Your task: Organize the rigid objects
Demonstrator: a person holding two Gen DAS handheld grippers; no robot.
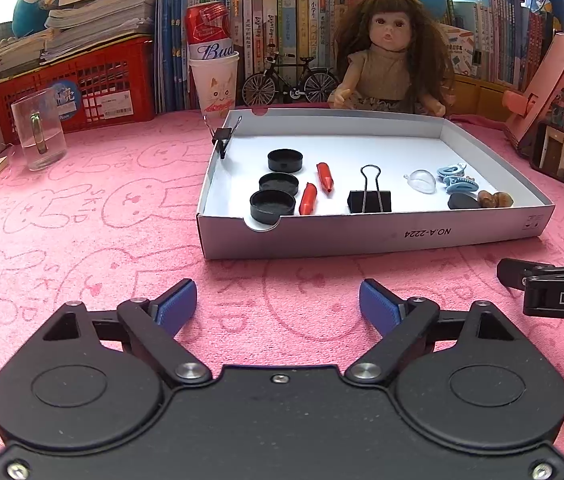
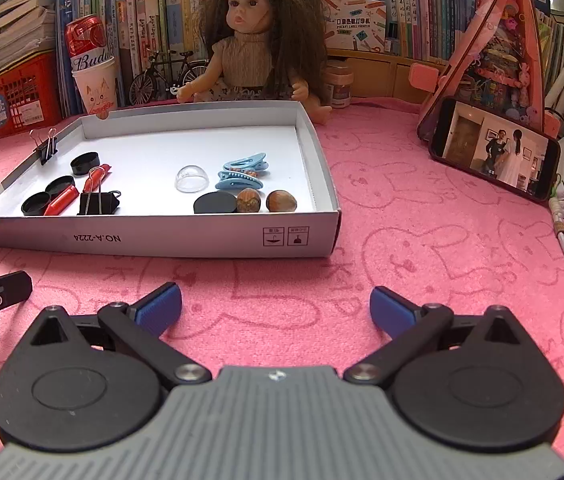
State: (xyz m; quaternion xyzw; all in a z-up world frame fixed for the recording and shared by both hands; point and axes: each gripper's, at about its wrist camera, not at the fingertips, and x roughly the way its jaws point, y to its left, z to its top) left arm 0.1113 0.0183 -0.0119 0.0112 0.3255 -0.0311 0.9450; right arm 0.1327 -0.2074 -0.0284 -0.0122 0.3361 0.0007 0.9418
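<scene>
Left gripper: jaws spread wide, nothing btwn them; low over the pink cloth, just in front of the box's near wall.
Right gripper: jaws spread wide too, holding nothing; over the cloth in front of the box's near-right corner. Its body shows at right edge of left wrist view.
Box: shallow white cardboard tray, "NO.A-2224" printed upside down on near wall; sits on cloth, all small items inside it.
Black caps: three round ones, in a row along box's left side, near to far, the near two touching.
Red pieces: two tapered, just right of the caps, one nearer, one farther.
Big binder clip: black, wire handles up, mid-box by near wall.
Small binder clip: clamped on box's left wall, far end.
Clear dome: right of centre, apart from the clips.
Blue hair clips: two, side by side, just right of dome.
Black disc: near wall, touching the left nut.
Hazelnuts: two, brown, near-right corner.
Doll: sits behind box's far wall.
Phone: propped right of box, well apart, screen lit.
Glass mug: far left on cloth.
</scene>
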